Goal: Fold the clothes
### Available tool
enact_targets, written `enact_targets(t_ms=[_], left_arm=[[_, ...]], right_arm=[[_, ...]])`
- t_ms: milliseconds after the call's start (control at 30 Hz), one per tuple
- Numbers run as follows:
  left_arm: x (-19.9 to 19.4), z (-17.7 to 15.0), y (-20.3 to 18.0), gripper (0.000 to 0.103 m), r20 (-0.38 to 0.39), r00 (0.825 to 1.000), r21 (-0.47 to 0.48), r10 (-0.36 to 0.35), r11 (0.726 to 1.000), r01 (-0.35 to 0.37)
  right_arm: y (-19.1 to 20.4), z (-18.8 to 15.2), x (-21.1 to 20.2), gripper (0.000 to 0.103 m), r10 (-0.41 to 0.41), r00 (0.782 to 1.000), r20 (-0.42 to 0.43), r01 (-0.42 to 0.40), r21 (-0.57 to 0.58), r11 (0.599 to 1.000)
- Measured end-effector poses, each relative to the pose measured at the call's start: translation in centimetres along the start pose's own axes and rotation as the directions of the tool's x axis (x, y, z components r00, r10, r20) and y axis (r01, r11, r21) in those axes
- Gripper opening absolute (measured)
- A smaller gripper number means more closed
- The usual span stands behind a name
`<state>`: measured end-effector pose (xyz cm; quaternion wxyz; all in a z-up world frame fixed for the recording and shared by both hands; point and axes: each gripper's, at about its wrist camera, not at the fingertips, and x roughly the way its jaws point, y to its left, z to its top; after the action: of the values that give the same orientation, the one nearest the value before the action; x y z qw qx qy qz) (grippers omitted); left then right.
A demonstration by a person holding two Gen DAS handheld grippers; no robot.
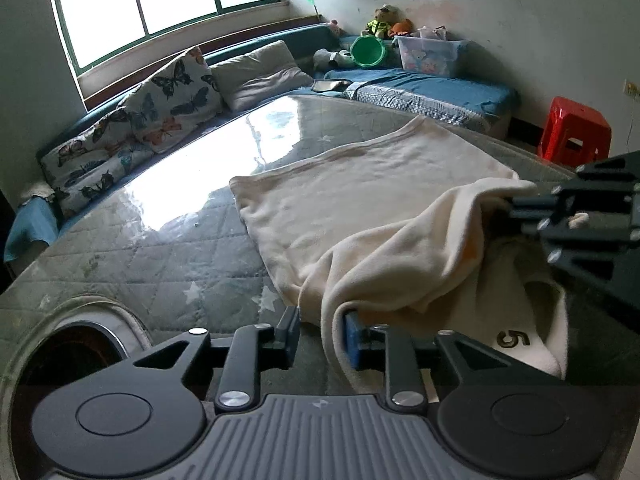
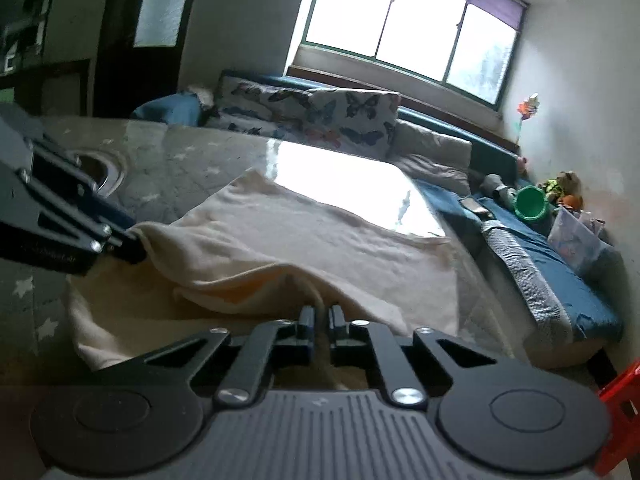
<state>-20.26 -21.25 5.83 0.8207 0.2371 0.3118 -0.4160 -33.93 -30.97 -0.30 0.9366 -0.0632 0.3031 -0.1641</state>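
Note:
A cream garment (image 1: 360, 200) lies spread on a glass-topped table (image 1: 180, 184), its near edge lifted and folded over. A dark "5" mark (image 1: 513, 339) shows on its near right part. My left gripper (image 1: 322, 338) is open, with the garment's near edge draped between its fingers. My right gripper (image 2: 321, 322) is shut on a fold of the garment (image 2: 320, 240). It also shows in the left wrist view (image 1: 516, 206), pinching the raised cloth at the right. The left gripper shows at the left of the right wrist view (image 2: 132, 246).
Butterfly-print cushions (image 1: 160, 96) and a grey pillow (image 1: 260, 72) line a bench beyond the table. A blue mattress (image 1: 420, 88) carries a green bucket (image 1: 366, 51), a clear box (image 1: 430, 54) and toys. A red stool (image 1: 574, 130) stands at the right.

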Motion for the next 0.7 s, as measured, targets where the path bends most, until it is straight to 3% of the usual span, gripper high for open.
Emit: enact_targets(t_ms=[67,200,367,467,700], left_arm=[[-0.1,0.0,0.7,0.011,0.002,1.000,-0.027,-0.001,1.000,0.001],[-0.4,-0.1,2.1,0.009,0.007,1.000,-0.081,-0.003,0.997,0.004],[-0.8,-0.4,4.1,0.009,0.009,1.000,-0.152,-0.002,0.988,0.003],[-1.0,-1.0,5.5,0.009,-0.003,1.000,-0.184,0.013,0.983,-0.014],[-0.3,-2.4,6.7,0.009,-0.054,0.997,-0.186,0.058,0.980,-0.067]], right_arm=[[-1.0,-0.1,-0.6,0.004,-0.020,1.000,0.015,0.020,0.029,0.999],[-3.7,-0.5,-1.6,0.004,-0.086,0.996,0.012,0.084,0.114,0.990],[-7.0,-2.4,-1.7,0.004,-0.148,0.988,-0.049,0.156,0.261,0.953],[-8.3,-3.8,-1.7,0.004,-0.191,0.977,-0.090,0.209,0.290,0.934],[-8.2,-4.5,0.2,0.004,-0.128,0.984,-0.121,0.157,0.285,0.946]])
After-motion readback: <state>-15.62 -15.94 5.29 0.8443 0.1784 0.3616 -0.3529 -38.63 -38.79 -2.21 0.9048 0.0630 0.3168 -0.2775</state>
